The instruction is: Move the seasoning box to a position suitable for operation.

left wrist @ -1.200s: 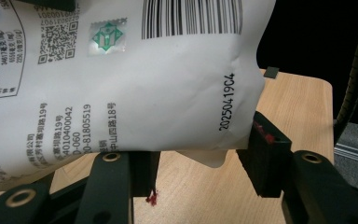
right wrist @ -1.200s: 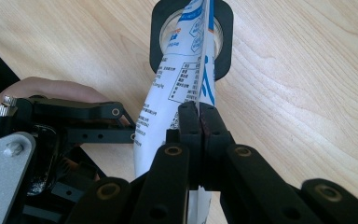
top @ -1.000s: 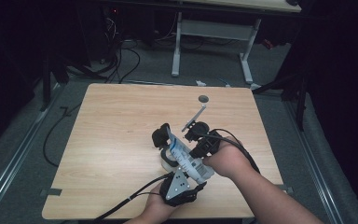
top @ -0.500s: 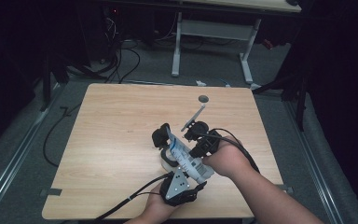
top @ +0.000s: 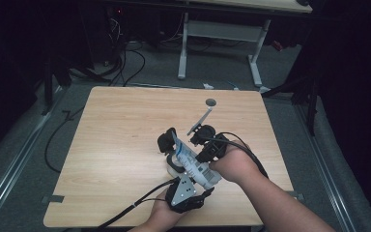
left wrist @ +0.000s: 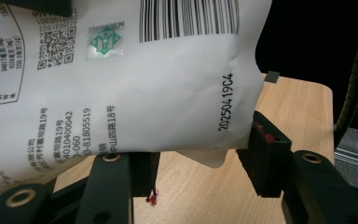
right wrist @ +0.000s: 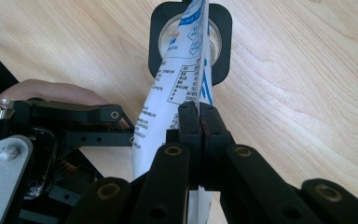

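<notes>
We find the printed white pouch (top: 189, 159) at lower centre of the high view, held over the tabletop (top: 116, 145). The right gripper (right wrist: 199, 116) is clamped on its thin edge; the left gripper (left wrist: 198, 158) brackets its body. We judge it light, soft and slippery; sealed edges grip best.

Light wood surface (top: 116, 145), pretty bare. A black square holder (right wrist: 190, 42) with a shiny round middle sits on it just past the right fingers (right wrist: 189, 123), small red smudge (left wrist: 152, 199) under the left fingers (left wrist: 142, 170).
</notes>
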Demonstrator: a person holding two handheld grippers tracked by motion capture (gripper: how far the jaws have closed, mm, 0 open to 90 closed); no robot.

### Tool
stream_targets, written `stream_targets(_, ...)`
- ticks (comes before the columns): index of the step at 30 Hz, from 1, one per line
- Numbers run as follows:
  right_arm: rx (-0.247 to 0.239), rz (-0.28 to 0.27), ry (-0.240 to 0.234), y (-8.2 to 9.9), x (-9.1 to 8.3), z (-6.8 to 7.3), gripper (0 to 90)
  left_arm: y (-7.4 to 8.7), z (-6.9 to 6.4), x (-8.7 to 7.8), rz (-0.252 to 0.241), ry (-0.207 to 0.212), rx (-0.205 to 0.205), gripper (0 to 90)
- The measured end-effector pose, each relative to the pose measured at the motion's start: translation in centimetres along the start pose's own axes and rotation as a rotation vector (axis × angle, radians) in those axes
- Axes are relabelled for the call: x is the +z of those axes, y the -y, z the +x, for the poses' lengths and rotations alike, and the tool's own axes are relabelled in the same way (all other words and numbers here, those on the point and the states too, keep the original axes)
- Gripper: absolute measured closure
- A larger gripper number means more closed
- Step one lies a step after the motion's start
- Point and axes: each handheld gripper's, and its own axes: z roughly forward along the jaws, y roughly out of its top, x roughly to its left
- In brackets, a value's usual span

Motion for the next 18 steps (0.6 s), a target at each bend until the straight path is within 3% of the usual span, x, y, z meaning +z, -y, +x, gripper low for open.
stream_targets(18,-0.002,-0.002,0.005,-0.19,-0.22,-0.13,89.8,-0.31,0.13,0.05,-0.008,-0.002,0.002,52.1)
